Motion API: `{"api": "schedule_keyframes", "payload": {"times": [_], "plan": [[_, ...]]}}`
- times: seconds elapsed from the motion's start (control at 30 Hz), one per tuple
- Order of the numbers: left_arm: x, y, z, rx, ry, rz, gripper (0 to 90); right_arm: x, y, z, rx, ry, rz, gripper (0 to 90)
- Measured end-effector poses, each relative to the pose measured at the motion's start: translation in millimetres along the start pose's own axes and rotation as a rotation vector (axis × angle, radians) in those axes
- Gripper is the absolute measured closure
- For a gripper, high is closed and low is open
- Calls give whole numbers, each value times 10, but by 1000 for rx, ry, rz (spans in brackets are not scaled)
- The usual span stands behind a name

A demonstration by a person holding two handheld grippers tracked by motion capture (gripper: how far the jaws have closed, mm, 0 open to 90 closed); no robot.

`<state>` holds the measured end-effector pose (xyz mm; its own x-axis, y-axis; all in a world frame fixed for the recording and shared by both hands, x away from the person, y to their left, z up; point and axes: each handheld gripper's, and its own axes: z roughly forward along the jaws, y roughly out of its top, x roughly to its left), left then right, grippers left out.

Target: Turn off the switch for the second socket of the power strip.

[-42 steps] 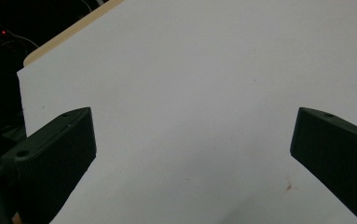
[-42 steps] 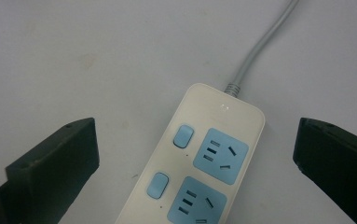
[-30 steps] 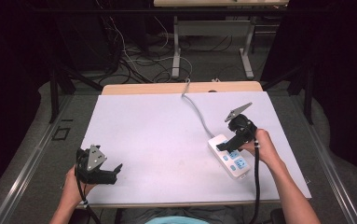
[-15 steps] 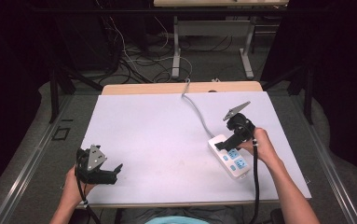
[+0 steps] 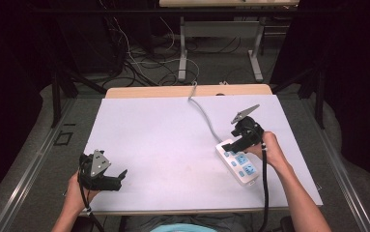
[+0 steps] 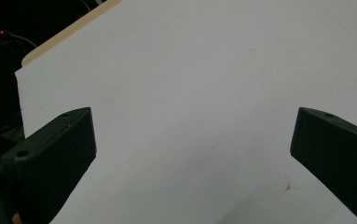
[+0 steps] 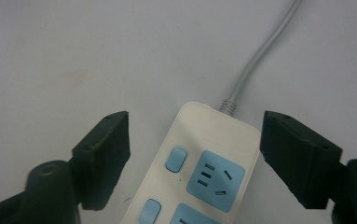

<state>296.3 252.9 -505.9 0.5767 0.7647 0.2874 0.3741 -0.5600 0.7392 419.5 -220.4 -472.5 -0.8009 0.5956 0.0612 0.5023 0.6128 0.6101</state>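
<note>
Right tongs (image 7: 195,158) spread wide, straddling power strip (image 7: 199,172) cord end at frame centre, probably lining up a grab; left tongs (image 6: 190,158) spread, idle over bare table (image 6: 213,70).

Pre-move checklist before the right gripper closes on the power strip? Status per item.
1. Right gripper open: ok, jaws spread wide.
2. White power strip with blue sockets between the jaws: ok, its cable end sits in the gap.
3. Jaws touching the strip: cannot tell; gaps show on both sides.
4. Grey cable free: ok, it runs loose across the white table to the far edge.
5. Left gripper out of the way: ok, open at the near left corner, holding nothing.
6. Sockets unoccupied: ok for those visible.
</note>
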Motion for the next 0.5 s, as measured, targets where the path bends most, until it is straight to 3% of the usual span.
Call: {"api": "schedule_keyframes", "payload": {"times": [0.17, 0.2, 0.23, 0.27, 0.3, 0.33, 0.5], "plan": [[4, -3, -3, 0, -1, 2, 1, 7, -24, -4, -32, -1, 23, 454], [3, -3, -3, 1, -2, 2, 1, 11, -19, -22, -3, 3, 27, 488], [4, -2, -4, -1, -1, 2, 1, 14, -29, -2, -33, -11, 26, 534], [4, -2, -4, 0, 0, 4, 1, 20, -28, -20, 9, -9, 25, 580], [3, -2, -5, 0, -1, 3, 1, 33, -49, 24, -1, -17, 23, 660], [3, -3, -3, -4, 0, 1, 1, 33, -49, 24, -1, -17, 23, 660], [5, -3, -4, -4, 2, 3, 1, 52, -81, 68, 23, -34, -7, 858]]}}
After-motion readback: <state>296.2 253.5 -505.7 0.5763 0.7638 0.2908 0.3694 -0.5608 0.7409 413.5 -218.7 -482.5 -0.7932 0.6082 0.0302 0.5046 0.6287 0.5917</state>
